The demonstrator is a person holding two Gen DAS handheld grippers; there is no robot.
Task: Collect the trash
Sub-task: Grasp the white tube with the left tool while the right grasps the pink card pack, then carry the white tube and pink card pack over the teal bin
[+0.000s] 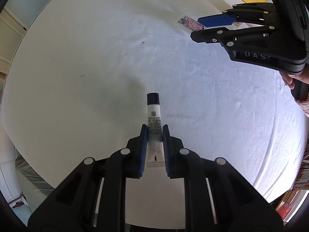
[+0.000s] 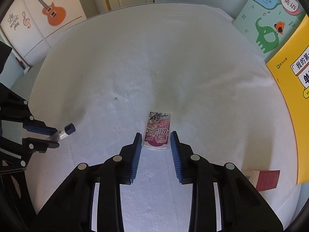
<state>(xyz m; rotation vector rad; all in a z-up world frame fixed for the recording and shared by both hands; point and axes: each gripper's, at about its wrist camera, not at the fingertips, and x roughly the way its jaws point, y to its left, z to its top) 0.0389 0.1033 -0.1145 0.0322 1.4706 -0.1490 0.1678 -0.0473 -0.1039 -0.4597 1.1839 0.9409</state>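
A white tube [image 1: 154,114] with a dark cap is clamped between the blue pads of my left gripper [image 1: 154,129], cap pointing away, just above the white fuzzy table cover [image 1: 87,58]. In the right wrist view the same tube [image 2: 66,131] sticks out of the left gripper [image 2: 57,137] at the left edge. A purple and pink snack packet [image 2: 158,127] lies flat on the cover, and my right gripper [image 2: 156,135] is shut on its near end, pads against both long edges. The left wrist view shows that right gripper [image 1: 195,28] and packet [image 1: 188,22] at the upper right.
A green elephant book [image 2: 270,25] and a yellow book [image 2: 289,96] lean at the table's right side. A small red booklet [image 2: 264,179] lies near the right edge. A white cabinet with a guitar sticker [image 2: 48,13] stands beyond the far left. A hand [image 1: 295,79] holds the right gripper.
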